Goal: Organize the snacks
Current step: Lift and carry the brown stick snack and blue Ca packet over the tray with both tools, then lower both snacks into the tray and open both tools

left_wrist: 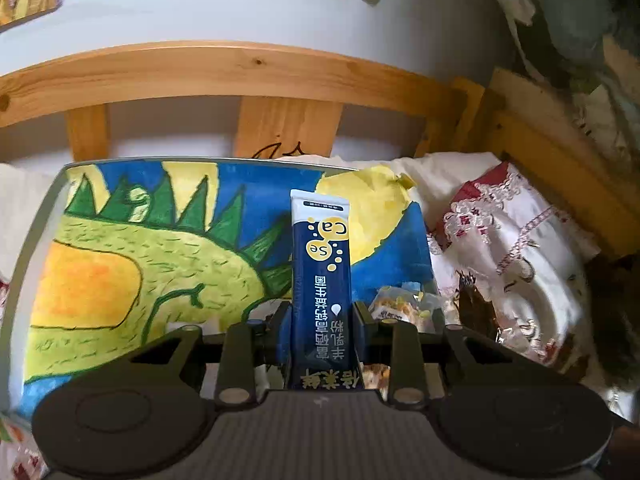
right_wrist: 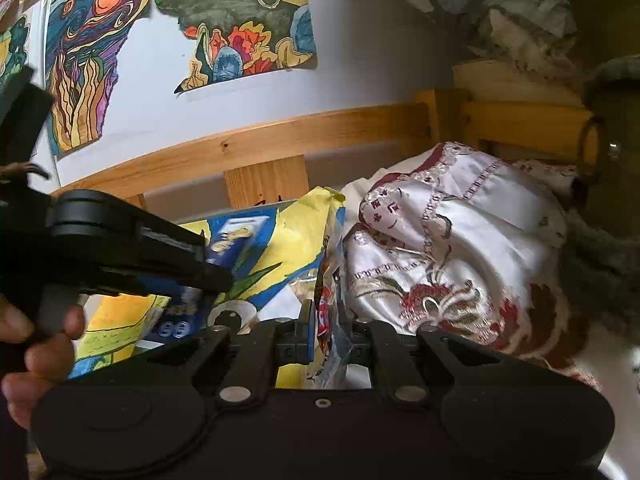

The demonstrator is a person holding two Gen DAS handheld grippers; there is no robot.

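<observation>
1. Blue stick sachet (left_wrist: 321, 276) is standing up between the left claw's (left_wrist: 322, 320) closed jaws, pinched near its lower end; likely light, slick, bendy.
2. Clear snack packet (right_wrist: 330, 320) is sitting clamped in the right claw (right_wrist: 326, 332), crinkly and soft.
3. Painted tray (left_wrist: 132, 248) is lying ahead of both claws; wooden bed rail (left_wrist: 224, 68) beyond is limiting reach.

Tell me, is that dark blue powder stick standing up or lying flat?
Upright: the blue powder sachet stands on end, clamped near its bottom by the left gripper, above the dinosaur painting.
</observation>
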